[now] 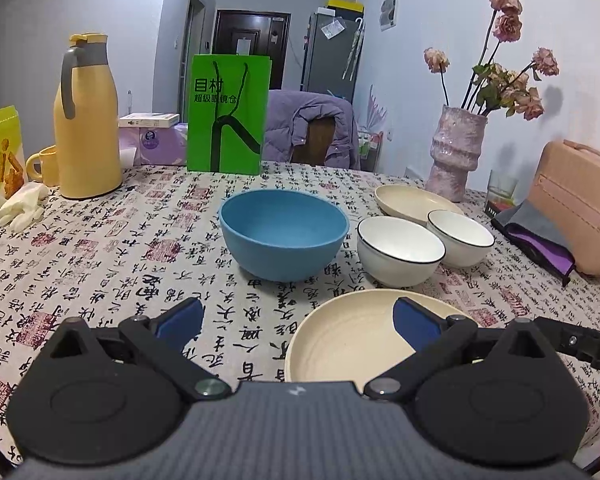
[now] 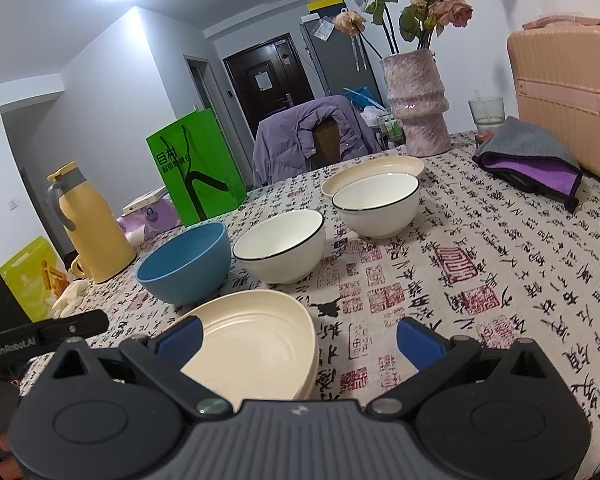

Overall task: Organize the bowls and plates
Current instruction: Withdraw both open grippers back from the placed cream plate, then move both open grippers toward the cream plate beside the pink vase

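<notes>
A blue bowl (image 1: pixel 284 232) (image 2: pixel 186 266) stands mid-table. To its right stand two white bowls with dark rims, one nearer (image 1: pixel 400 250) (image 2: pixel 280 246) and one farther (image 1: pixel 460 236) (image 2: pixel 376 208). A cream plate (image 1: pixel 414 200) (image 2: pixel 374 170) lies behind them. Another cream plate (image 1: pixel 352 340) (image 2: pixel 256 344) lies closest to both grippers. My left gripper (image 1: pixel 298 320) is open and empty, low over the table, its right finger above the near plate. My right gripper (image 2: pixel 300 336) is open and empty, its left finger over the same plate.
A yellow thermos (image 1: pixel 86 120), a yellow mug (image 1: pixel 44 166), white gloves (image 1: pixel 18 208) and a green bag (image 1: pixel 228 116) stand at the back left. A pink vase (image 1: pixel 458 152), a glass (image 1: pixel 502 188), a pink case (image 1: pixel 580 208) and a grey-purple cloth (image 1: pixel 536 236) are on the right.
</notes>
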Demonstrator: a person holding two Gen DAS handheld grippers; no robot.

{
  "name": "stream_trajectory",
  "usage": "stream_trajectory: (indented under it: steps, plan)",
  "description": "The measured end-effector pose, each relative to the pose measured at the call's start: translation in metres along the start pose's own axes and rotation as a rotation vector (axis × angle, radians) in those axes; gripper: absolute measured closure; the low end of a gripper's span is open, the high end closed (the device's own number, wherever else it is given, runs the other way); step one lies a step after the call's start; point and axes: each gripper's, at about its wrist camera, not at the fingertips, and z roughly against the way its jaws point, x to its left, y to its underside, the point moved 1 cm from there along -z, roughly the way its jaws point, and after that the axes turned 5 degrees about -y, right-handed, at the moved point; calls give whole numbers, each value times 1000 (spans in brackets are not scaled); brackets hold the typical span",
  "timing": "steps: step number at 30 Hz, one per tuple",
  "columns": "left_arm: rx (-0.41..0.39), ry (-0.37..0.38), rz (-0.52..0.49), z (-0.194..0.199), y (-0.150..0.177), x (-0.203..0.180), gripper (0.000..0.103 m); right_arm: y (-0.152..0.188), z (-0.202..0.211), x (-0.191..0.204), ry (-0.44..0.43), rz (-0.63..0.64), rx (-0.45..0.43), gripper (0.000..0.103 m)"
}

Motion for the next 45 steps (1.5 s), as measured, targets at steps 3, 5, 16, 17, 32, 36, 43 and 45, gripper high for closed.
stream_trajectory:
  steps: [3, 5, 16, 17, 32, 36, 43, 45]
  plan:
    - [-22, -9, 6, 4, -3, -1, 0, -5, 3, 0, 6, 17, -14, 0]
    - [-38, -18, 8, 6, -4, -2, 0, -8, 5, -1, 12, 22, -24, 0]
    - [-67, -9, 10, 8, -15, -13, 0, -30, 17, -7, 18, 55, -85, 0]
    - [-67, -7, 11, 8, -15, -13, 0, -32, 17, -7, 18, 59, -87, 0]
    - [-81, 2, 28, 2, -38, -38, 0, -63, 11, -16, -18, 117, -99, 0]
    - [-86, -2, 41, -2, -47, -44, 0, -74, 4, -19, -35, 127, -93, 0]
    - [-78, 3, 78, -13, -63, -50, 0, -100, -13, -26, -38, 132, -93, 0]
    - [-77, 6, 86, -17, -68, -51, 0, -109, -17, -28, -39, 127, -93, 0]
